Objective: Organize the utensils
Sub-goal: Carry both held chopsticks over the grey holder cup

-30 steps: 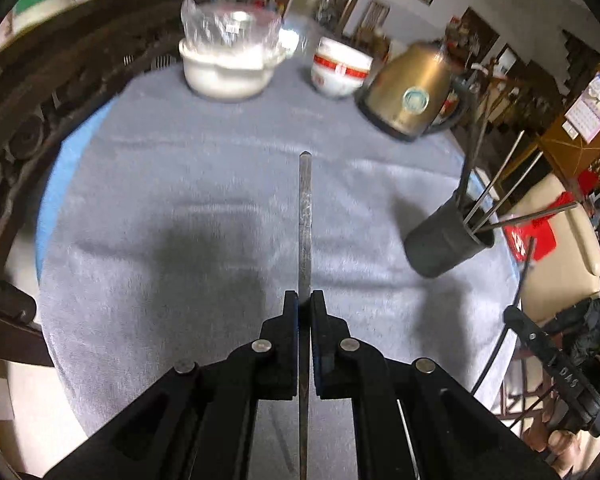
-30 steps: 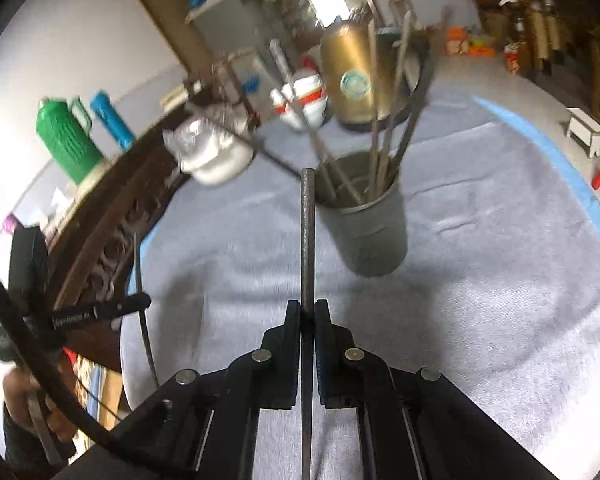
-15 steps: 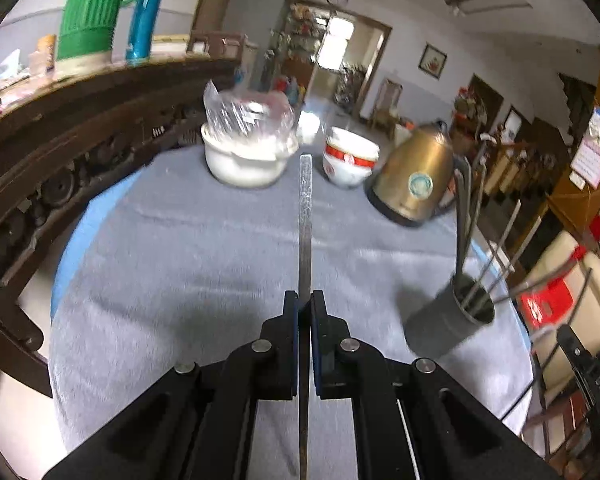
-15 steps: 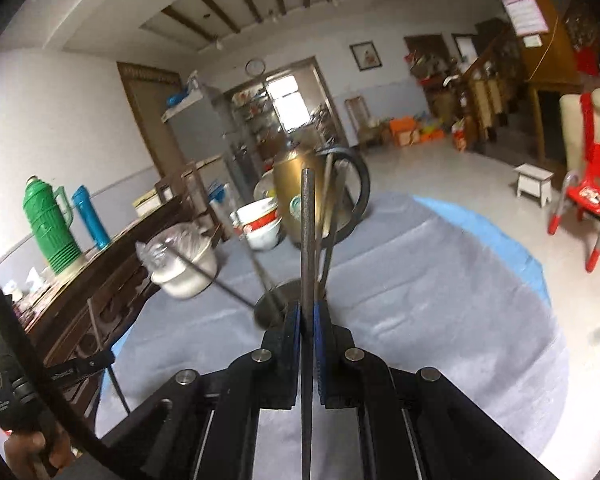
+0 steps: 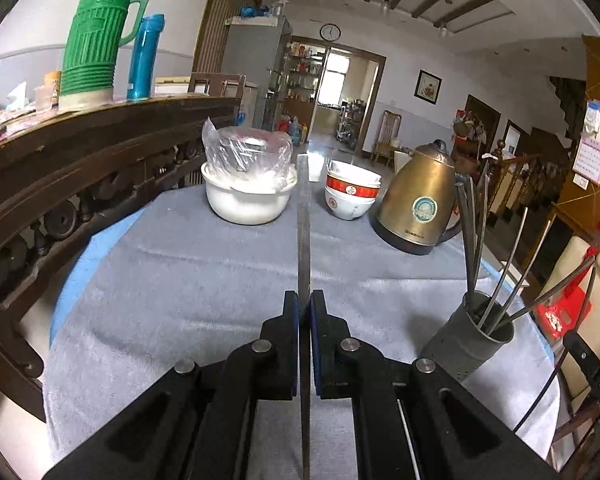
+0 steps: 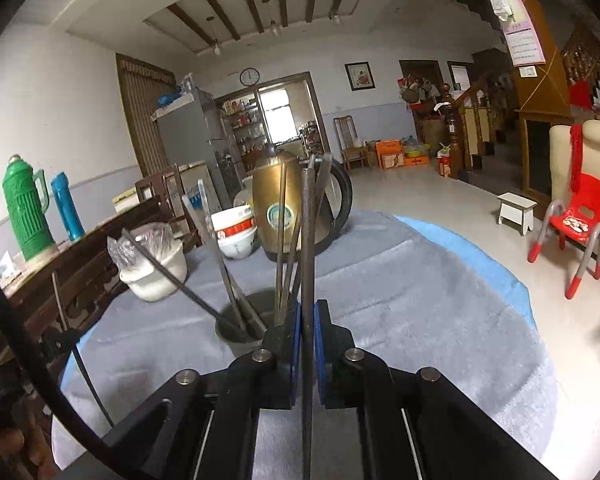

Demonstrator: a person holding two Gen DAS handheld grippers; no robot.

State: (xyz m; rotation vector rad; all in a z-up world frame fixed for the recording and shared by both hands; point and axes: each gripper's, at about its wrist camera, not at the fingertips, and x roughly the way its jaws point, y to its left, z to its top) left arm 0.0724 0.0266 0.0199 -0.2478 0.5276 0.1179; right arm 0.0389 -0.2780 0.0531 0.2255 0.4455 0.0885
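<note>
left claw (image 5: 304, 312): thin grey metal chopstick (image 5: 303, 236) | clamped, straight

I read "DAS" in pale letters on the black bar (image 5: 598, 376) at my left view's right edge. The brass-coloured kettle's (image 5: 418, 200) base lettering and round emblem are too small to read.

I see table (image 5: 188, 280): covered pot (image 5: 247, 196) far left | stacked bowls (image 5: 351, 196) right of it | kettle (image 5: 418, 204) further right | utensil holder (image 5: 466, 344) near right edge, in front of kettle, rods (image 5: 512, 264) in it.
</note>
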